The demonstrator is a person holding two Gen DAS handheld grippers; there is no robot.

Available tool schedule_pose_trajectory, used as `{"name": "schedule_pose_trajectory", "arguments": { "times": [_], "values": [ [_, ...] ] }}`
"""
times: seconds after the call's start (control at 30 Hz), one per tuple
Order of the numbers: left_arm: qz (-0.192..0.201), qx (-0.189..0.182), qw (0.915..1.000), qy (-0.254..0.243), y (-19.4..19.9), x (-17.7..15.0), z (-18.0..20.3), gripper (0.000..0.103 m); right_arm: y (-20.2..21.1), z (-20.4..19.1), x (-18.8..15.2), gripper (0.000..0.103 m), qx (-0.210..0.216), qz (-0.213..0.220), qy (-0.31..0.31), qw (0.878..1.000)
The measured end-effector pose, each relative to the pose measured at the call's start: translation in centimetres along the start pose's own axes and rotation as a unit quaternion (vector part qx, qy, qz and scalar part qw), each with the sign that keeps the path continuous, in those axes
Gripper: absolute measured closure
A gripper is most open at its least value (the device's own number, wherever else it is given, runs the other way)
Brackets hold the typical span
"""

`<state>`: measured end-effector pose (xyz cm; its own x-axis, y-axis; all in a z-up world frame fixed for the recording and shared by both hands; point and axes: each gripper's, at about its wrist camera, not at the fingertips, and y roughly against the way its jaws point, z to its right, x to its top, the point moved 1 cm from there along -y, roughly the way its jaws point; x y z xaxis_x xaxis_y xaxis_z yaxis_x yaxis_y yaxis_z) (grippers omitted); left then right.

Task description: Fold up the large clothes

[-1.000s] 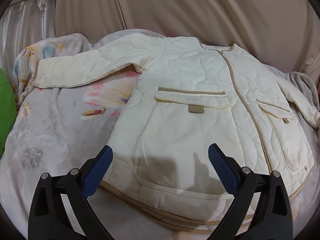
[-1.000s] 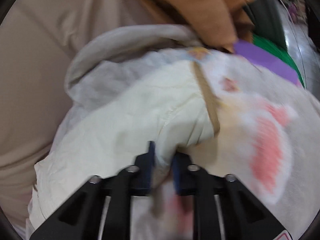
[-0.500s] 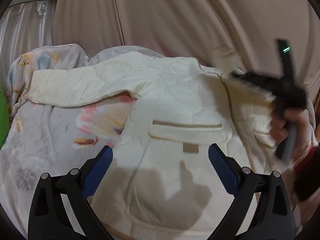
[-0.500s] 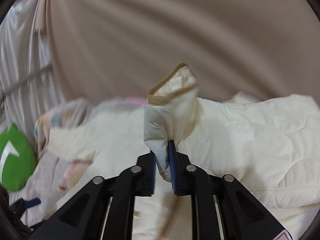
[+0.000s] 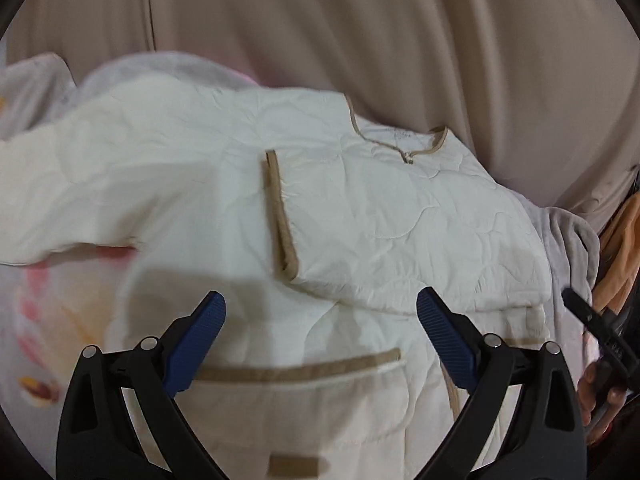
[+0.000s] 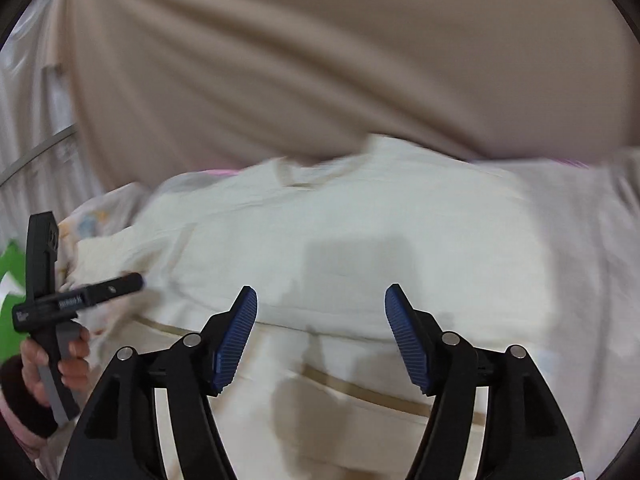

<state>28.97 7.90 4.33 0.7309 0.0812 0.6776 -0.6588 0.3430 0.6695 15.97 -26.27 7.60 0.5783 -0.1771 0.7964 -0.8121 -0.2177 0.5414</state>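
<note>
cream quilted jacket (image 5: 360,216) spread on the floral blanket (image 5: 52,320), one sleeve folded across its chest

left gripper (image 5: 320,328) hovers wide over the lower front by the tan-trimmed pocket (image 5: 304,376), holding nothing. right gripper (image 6: 320,336), jaws just opening with nothing between them, hangs wide above the jacket near the blanket's right edge.

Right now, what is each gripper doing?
Left gripper: open, holding nothing.
Right gripper: jaws just opened, nothing between them; sleeve released onto jacket.
</note>
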Motion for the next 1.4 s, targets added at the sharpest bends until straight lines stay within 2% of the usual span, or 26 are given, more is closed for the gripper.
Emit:
{"name": "schedule_pose_trajectory", "arguments": {
  "times": [0.1, 0.17, 0.2, 0.23, 0.27, 0.33, 0.37, 0.43, 0.5, 0.57, 0.63, 0.67, 0.73, 0.8, 0.83, 0.87, 0.9, 0.97, 1.13, 1.2, 1.23, 1.27, 1.3, 1.33, 1.37, 1.4],
  "values": [
    [-0.016, 0.005, 0.9998, 0.007, -2.6, 0.7, -0.1, 0.030, -0.1, 6.5, -1.1, 0.036, -0.026, -0.026, -0.106, 0.994],
    [-0.026, 0.005, 0.9996, 0.005, -3.6, 1.0, -0.1, 0.061, -0.9, 9.4, -1.7, 0.036, -0.019, -0.035, -0.165, 0.985],
    [-0.025, 0.012, 0.9996, 0.006, -3.9, 1.3, -0.1, 0.069, -1.5, 10.4, -1.7, 0.036, -0.011, -0.040, -0.188, 0.981],
    [-0.019, 0.018, 0.9996, 0.005, -3.9, 1.6, -0.1, 0.084, -2.1, 11.1, -1.7, 0.039, -0.002, -0.043, -0.209, 0.977],
    [-0.012, 0.020, 0.9997, 0.000, -3.7, 2.1, -0.1, 0.094, -2.6, 11.6, -1.3, 0.054, 0.008, -0.043, -0.227, 0.973],
    [0.022, 0.025, 0.9993, -0.015, -2.4, 3.6, 0.3, 0.095, -2.8, 10.9, 0.0, 0.076, 0.005, -0.024, -0.225, 0.974],
    [0.041, 0.029, 0.9983, -0.028, -1.6, 4.1, 0.5, 0.095, -2.0, 9.8, 1.0, 0.094, 0.014, 0.006, -0.203, 0.979],
    [0.073, 0.035, 0.9958, -0.042, -0.2, 5.0, 0.7, 0.095, 0.5, 7.6, 2.3, 0.095, 0.031, 0.072, -0.164, 0.983],
    [0.080, 0.051, 0.9942, -0.050, -0.5, 5.2, 0.7, 0.095, 1.5, 6.7, 2.5, 0.095, 0.026, 0.098, -0.138, 0.985],
    [0.045, 0.073, 0.9945, -0.060, -3.5, 4.4, 0.0, 0.095, -0.8, 7.2, 1.8, 0.095, -0.017, 0.054, -0.123, 0.991],
    [-0.014, 0.082, 0.9947, -0.061, -7.0, 2.8, -1.4, 0.093, -4.8, 8.7, 0.4, 0.095, -0.061, -0.033, -0.121, 0.990],
    [-0.015, 0.078, 0.9952, -0.057, -7.5, 2.3, -1.7, 0.093, -5.4, 9.5, -0.5, 0.095, -0.047, -0.049, -0.138, 0.988],
    [0.002, 0.057, 0.9977, -0.037, -6.1, 2.4, -2.3, 0.089, -3.6, 9.5, -0.3, 0.088, -0.041, -0.036, -0.150, 0.987],
    [0.004, 0.031, 0.9995, -0.008, -3.4, 2.5, -3.3, 0.062, -0.3, 8.6, -0.3, 0.075, -0.049, -0.019, -0.126, 0.991],
    [0.013, 0.019, 0.9997, 0.000, -1.7, 2.2, -4.0, 0.040, 1.5, 8.2, -0.6, 0.068, -0.043, -0.017, -0.108, 0.993],
    [0.021, 0.013, 0.9997, 0.004, 0.0, 1.6, -4.7, 0.023, 3.2, 7.7, -1.3, 0.055, -0.040, -0.020, -0.087, 0.995],
    [0.026, 0.012, 0.9996, 0.006, 1.9, 0.7, -5.6, 0.018, 4.8, 7.1, -2.4, 0.045, -0.042, -0.027, -0.065, 0.997],
    [0.019, 0.017, 0.9997, 0.005, 4.7, -1.6, -7.7, 0.014, 7.3, 6.5, -5.2, 0.039, -0.043, -0.055, -0.035, 0.997],
    [-0.058, 0.035, 0.9963, 0.052, 7.9, -10.1, -12.9, 0.016, 11.5, 5.6, -13.0, 0.033, -0.035, -0.117, -0.029, 0.992],
    [-0.045, 0.035, 0.9973, 0.047, 8.8, -12.1, -13.0, 0.023, 12.0, 5.9, -15.4, 0.032, -0.029, -0.127, -0.051, 0.990],
    [-0.043, 0.040, 0.9979, 0.029, 9.2, -12.5, -12.4, 0.034, 12.0, 6.0, -16.1, 0.032, -0.021, -0.125, -0.065, 0.990],
    [-0.050, 0.027, 0.9983, 0.017, 9.4, -12.7, -11.7, 0.056, 12.1, 6.0, -16.3, 0.036, -0.028, -0.111, -0.071, 0.991],
    [-0.059, 0.009, 0.9981, 0.012, 9.3, -12.6, -10.8, 0.067, 12.2, 5.5, -16.7, 0.062, -0.026, -0.111, -0.067, 0.991],
    [-0.057, 0.021, 0.9981, 0.008, 9.4, -12.5, -10.1, 0.079, 12.1, 5.3, -16.3, 0.082, -0.012, -0.115, -0.070, 0.991],
    [-0.052, 0.030, 0.9982, -0.001, 9.7, -12.3, -9.4, 0.091, 12.3, 5.3, -16.0, 0.094, -0.004, -0.116, -0.084, 0.990],
    [-0.046, 0.036, 0.9982, -0.015, 10.2, -12.2, -8.6, 0.092, 12.9, 5.1, -15.6, 0.095, -0.005, -0.110, -0.091, 0.990]
  ]
}}
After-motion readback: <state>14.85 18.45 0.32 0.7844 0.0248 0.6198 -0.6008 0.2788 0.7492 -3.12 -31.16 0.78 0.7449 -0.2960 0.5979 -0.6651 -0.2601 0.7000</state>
